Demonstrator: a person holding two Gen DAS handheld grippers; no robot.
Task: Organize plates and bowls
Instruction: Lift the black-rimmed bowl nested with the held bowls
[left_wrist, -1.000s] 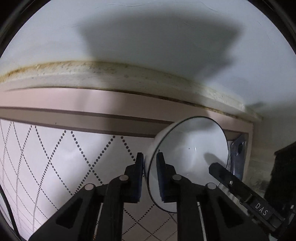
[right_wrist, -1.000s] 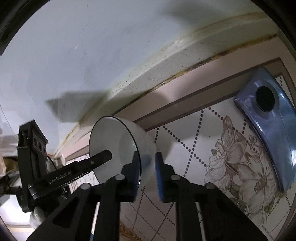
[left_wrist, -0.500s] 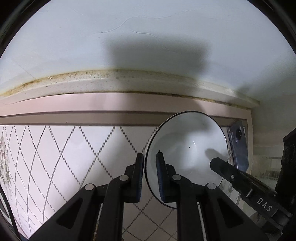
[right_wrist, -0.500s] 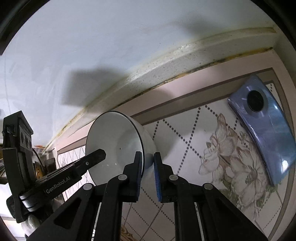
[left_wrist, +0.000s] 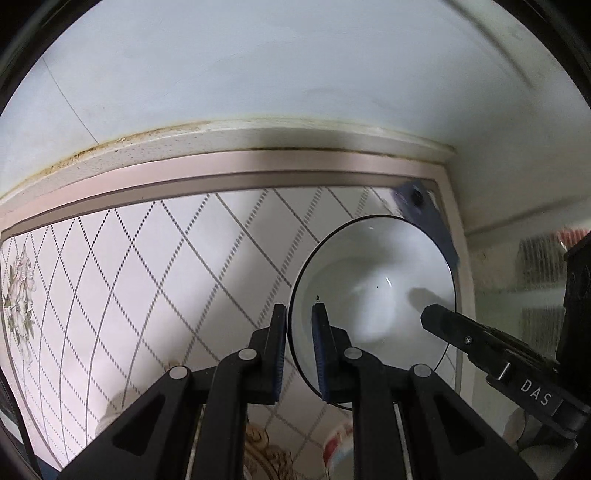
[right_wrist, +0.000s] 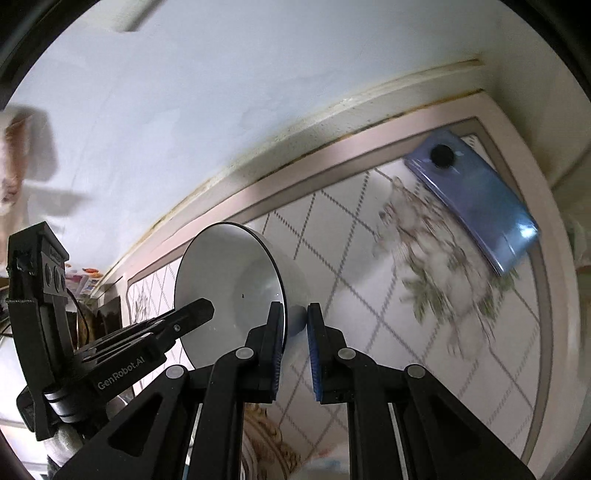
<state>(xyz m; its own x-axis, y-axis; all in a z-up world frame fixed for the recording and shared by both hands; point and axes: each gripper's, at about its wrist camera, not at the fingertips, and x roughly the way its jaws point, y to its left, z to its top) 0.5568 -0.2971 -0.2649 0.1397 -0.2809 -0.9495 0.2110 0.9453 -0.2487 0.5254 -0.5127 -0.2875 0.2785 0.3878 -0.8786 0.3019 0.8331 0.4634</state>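
Note:
A white bowl with a thin dark rim (left_wrist: 373, 288) is held in the air between both grippers, tilted on its side above the patterned table. My left gripper (left_wrist: 298, 325) is shut on the bowl's left rim. My right gripper (right_wrist: 295, 325) is shut on the opposite rim; the bowl (right_wrist: 236, 291) shows there with its inside facing left. The right gripper's finger (left_wrist: 476, 339) shows in the left wrist view, and the left gripper's finger (right_wrist: 159, 328) shows in the right wrist view.
The table has a white cloth with a dotted diamond pattern (left_wrist: 155, 266) and flower prints (right_wrist: 443, 266). A blue phone (right_wrist: 476, 199) lies near the far right corner, also seen behind the bowl (left_wrist: 424, 210). A pale wall (left_wrist: 258, 66) stands behind the table edge.
Both grippers have tilted downward with the bowl still held, so more of the tabletop shows. The phone now sits higher and farther off in both views.

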